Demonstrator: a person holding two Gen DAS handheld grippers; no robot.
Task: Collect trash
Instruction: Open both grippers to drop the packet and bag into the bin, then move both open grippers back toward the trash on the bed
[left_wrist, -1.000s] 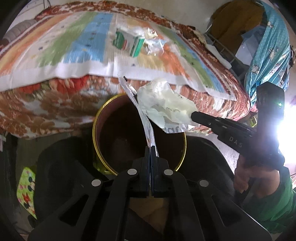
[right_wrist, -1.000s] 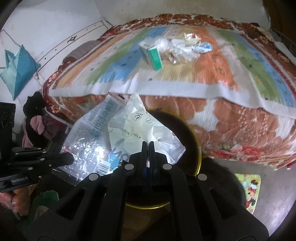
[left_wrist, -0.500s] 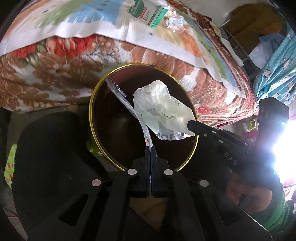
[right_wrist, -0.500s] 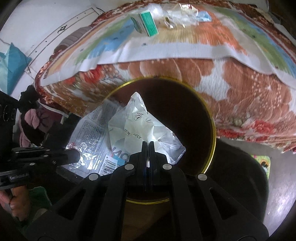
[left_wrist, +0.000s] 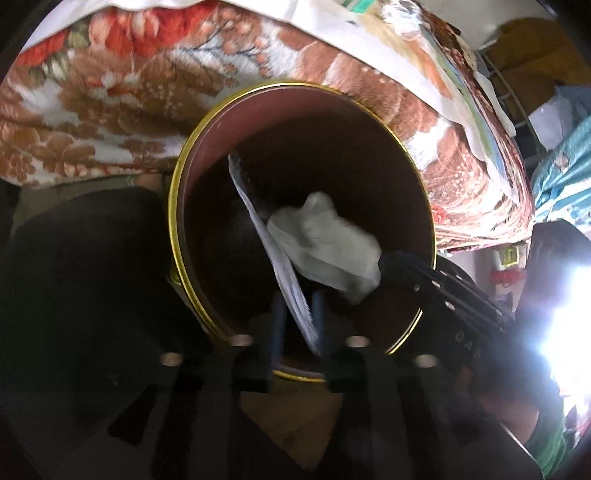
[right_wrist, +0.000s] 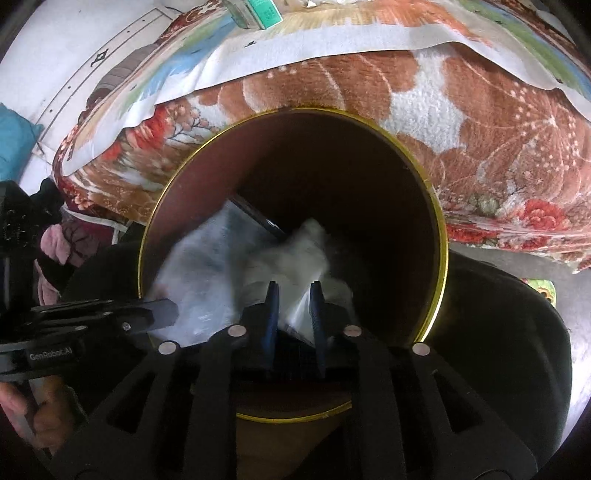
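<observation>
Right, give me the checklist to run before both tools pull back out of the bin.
1. Left tool open: ok, jaws have just been opening; the clear wrapper sits loose between them.
2. Right tool open: ok, jaws have just been opening around the white crumpled wrapper.
3. Both wrappers inside the gold rim of the bin: ok.
4. Wrappers free of the pads: cannot tell, both blurred and close to the fingers.
5. Trash left on the bed: not ok, the green box is up there.
</observation>
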